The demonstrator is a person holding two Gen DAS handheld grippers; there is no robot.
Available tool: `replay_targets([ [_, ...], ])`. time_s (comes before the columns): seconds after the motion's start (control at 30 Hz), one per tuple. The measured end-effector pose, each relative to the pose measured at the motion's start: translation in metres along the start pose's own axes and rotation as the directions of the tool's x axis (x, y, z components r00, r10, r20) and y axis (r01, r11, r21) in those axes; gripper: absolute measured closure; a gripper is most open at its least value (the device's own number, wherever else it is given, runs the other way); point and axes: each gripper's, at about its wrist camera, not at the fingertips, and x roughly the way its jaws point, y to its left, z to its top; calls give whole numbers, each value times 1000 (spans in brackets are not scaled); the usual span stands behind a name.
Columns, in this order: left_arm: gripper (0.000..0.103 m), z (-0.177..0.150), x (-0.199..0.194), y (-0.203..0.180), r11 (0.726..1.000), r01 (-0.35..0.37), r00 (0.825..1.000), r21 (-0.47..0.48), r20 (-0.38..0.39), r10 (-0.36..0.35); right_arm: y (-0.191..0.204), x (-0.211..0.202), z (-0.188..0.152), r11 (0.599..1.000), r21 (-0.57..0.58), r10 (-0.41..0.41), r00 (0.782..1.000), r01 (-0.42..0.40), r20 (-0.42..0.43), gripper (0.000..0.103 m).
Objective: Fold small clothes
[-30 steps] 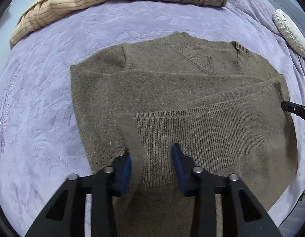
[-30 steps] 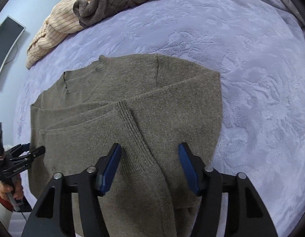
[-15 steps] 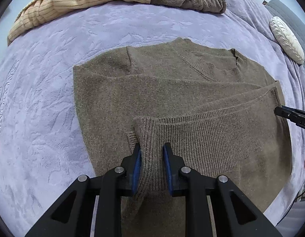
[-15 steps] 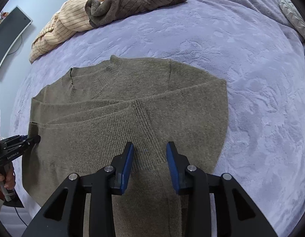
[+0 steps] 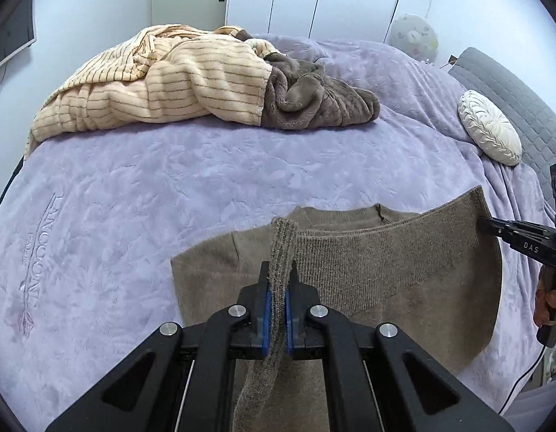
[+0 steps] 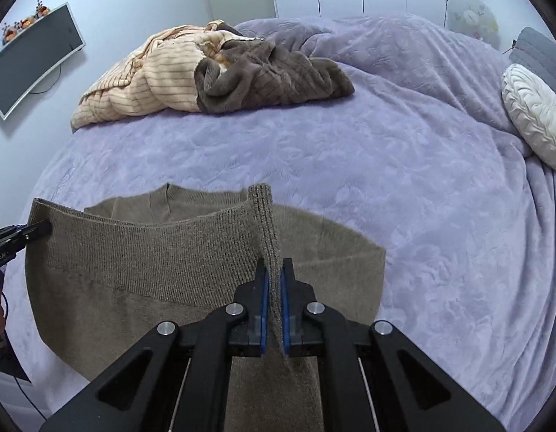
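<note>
Both grippers are clamped on the ribbed hem of the brown sweater. Seen from its own wrist camera, the left gripper has its blue pads pressed against a pinched strip of the ribbed knit, which rises between them and stands above the fingertips. The right gripper grips the opposite end of the hem in the same way, with a narrow tongue of ribbing sticking up past its tips. Each wrist view also catches the other tool at the side of the frame, its black tip meeting a lifted corner of the hem: the right one at the right edge of the left view, the left one at the left edge of the right view.

Between the two grips the ribbed band is raised and spans across the garment, sagging slightly in the middle. Below it, the upper part of the sweater lies flat on the purple bedspread near its front edge, with the round neckline showing just beyond the lifted band.

Toward the far edge of the bed sits a heap of a cream striped blanket and a dark brown fleece, touching each other and well apart from the sweater. A white round cushion rests at the right edge of the bed.
</note>
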Motion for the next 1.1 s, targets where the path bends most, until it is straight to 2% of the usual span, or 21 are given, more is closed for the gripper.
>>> replay_targets([
  [0.13,97,3,50,12,999,-47,998,4,-42,47,-7,34,18,1000,22,-17,1000,17,-13,97],
  [0.3,96,-16,109,26,992,-124,984,-10,-134,122,-24,97,10,995,74,-52,994,60,-97,97],
  [0.33,93,-20,115,30,991,-131,982,-24,-137,126,-28,107,7,994,93,-53,993,63,-110,97],
  [0.43,69,-19,111,35,981,-189,974,-29,-136,184,-43,128,-3,980,196,-11,989,40,-146,97],
  [0.57,69,-10,72,51,966,-255,963,-52,-101,249,-65,117,-3,945,325,18,988,34,-154,91],
  [0.67,69,-14,40,59,977,-205,975,-63,-96,199,-75,91,-5,935,352,-7,991,54,-135,91],
  [0.7,69,-17,31,57,983,-175,980,-53,-100,169,-76,79,-7,931,364,8,993,35,-115,91],
  [0.8,69,-29,28,41,997,-67,989,-41,-135,61,-73,52,-16,920,386,106,992,-72,-67,91],
  [0.87,69,-43,41,27,998,2,982,-67,-186,-15,-61,45,-23,919,370,165,985,-132,-58,91],
  [0.93,69,-57,62,17,996,4,973,-85,-231,-24,-48,49,-33,920,356,206,976,-166,-76,91],
  [1.0,69,-75,81,14,995,-16,963,-100,-270,-12,-39,66,-41,921,352,218,969,-166,-113,91],
  [1.07,69,-85,80,15,996,-7,970,-85,-242,-14,-38,86,-52,928,348,197,967,-130,-162,93],
  [1.1,69,-88,76,17,997,-13,971,-74,-240,-6,-38,94,-58,939,328,170,969,-104,-181,99],
])
